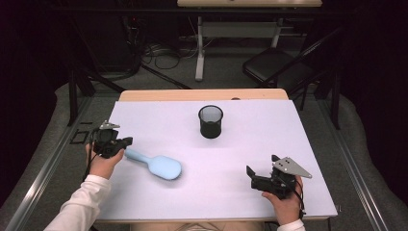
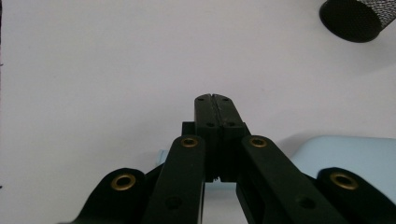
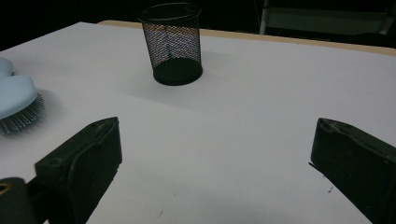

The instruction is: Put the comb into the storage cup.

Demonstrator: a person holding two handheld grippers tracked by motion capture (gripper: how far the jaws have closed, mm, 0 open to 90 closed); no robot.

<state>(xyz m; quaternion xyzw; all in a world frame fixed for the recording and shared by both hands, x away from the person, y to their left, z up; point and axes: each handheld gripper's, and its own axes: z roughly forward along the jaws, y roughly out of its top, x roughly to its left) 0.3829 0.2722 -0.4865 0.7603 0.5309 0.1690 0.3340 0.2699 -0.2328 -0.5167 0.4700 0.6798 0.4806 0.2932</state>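
Observation:
A light-blue hairbrush (image 1: 161,167) lies bristles down on the white table (image 1: 269,130), its handle pointing left. My left gripper (image 1: 126,141) sits right over the handle's end. In the left gripper view its jaws (image 2: 215,99) meet pad to pad with nothing showing between them, the handle passes underneath, and the brush head (image 2: 355,151) lies at the right. My right gripper (image 1: 262,166) rests near the front right edge, open and empty (image 3: 217,140). A black mesh cup (image 1: 210,121) stands upright at the table's middle back, also in the gripper views (image 2: 357,18) (image 3: 173,42). The brush's bristles (image 3: 16,100) show at the far left.
Behind the table are a folding chair (image 1: 274,65), a white desk leg (image 1: 199,48) and cables on the floor (image 1: 161,55). White tabletop stretches between the cup and both grippers.

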